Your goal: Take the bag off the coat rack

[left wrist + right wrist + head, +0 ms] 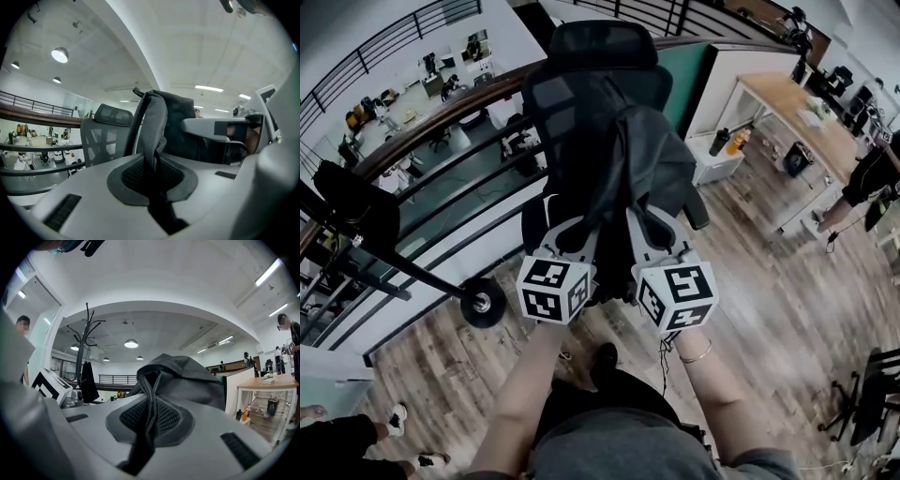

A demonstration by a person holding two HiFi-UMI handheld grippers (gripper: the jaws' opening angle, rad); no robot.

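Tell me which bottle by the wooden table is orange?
The orange bottle stands nearer the wooden table; the dark bottle beside it is closer to the office chair.

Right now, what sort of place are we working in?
Probably an open-plan office on an upper level: a black mesh office chair, a light wooden desk, and a brown-topped railing overlooking workstations on a floor below.

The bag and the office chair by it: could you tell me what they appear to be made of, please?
Bag: apparently soft, dark grey woven fabric, matte; it creases and slumps. Chair: black mesh back, since light shows through it, in a frame that is probably plastic.
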